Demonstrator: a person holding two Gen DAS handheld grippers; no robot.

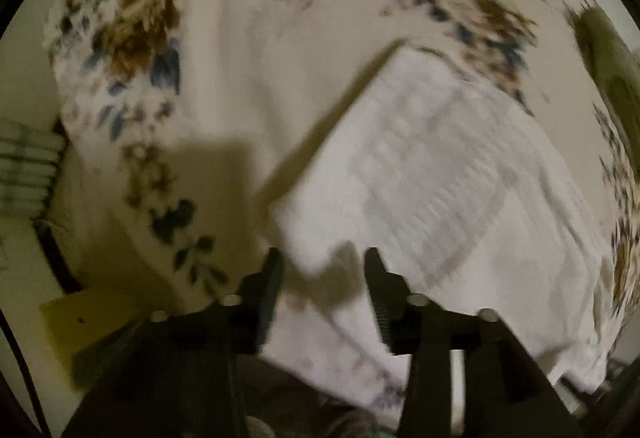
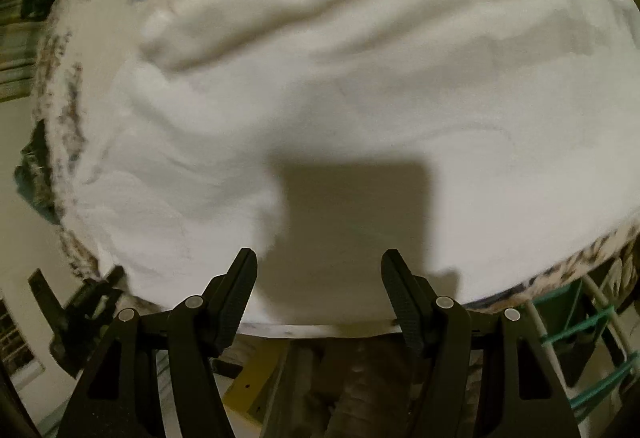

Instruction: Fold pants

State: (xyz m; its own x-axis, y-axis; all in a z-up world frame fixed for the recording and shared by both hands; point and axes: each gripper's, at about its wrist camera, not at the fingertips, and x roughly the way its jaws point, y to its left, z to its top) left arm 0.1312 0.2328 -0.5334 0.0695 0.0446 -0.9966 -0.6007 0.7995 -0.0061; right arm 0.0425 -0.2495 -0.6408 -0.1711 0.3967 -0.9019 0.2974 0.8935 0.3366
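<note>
White pants (image 1: pixel 432 174) lay partly folded on the flowered bedsheet (image 1: pixel 144 26), near its front edge. Our left gripper (image 1: pixel 324 266) and right gripper (image 2: pixel 318 266) hovered spread apart, holding nothing. We judged further folds were left.

White pants (image 1: pixel 440 174) cover the table's near right; bare floral cloth (image 1: pixel 224 86) left and far gives a gripper room.

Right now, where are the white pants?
The white fabric pants lie on the floral bedsheet, right of centre in the left wrist view, just ahead of the open left gripper; they fill most of the right wrist view.
</note>
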